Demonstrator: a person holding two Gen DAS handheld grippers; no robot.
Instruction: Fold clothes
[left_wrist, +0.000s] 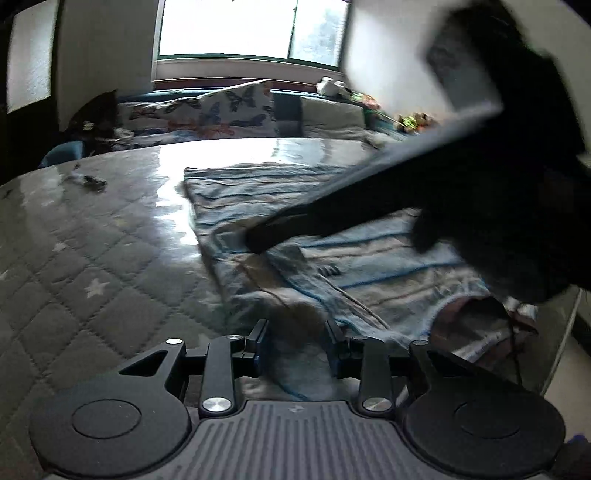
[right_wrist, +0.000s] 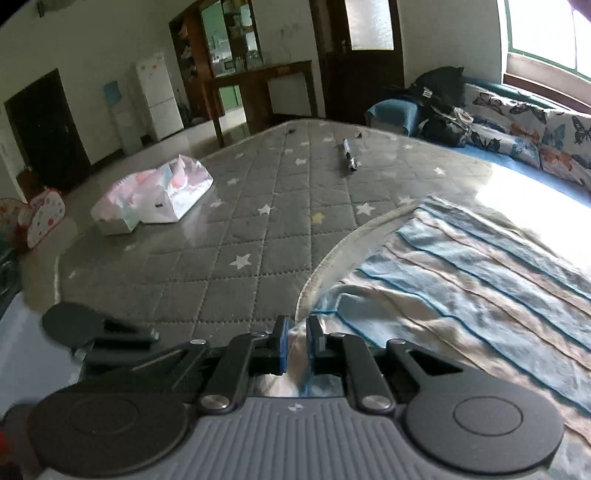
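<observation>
A blue, white and tan striped garment lies on a grey quilted mattress. My left gripper has its jaws apart, with a bunched fold of the garment lying between them. My right gripper is shut on the garment's pale hem, which rises from the striped garment into the jaws. In the left wrist view the right gripper's dark body crosses above the cloth, blurred.
A pack of tissues and a dark pen-like object lie on the mattress. A butterfly-print sofa with a black bag stands behind, under a window. The floor lies beyond the mattress's left edge.
</observation>
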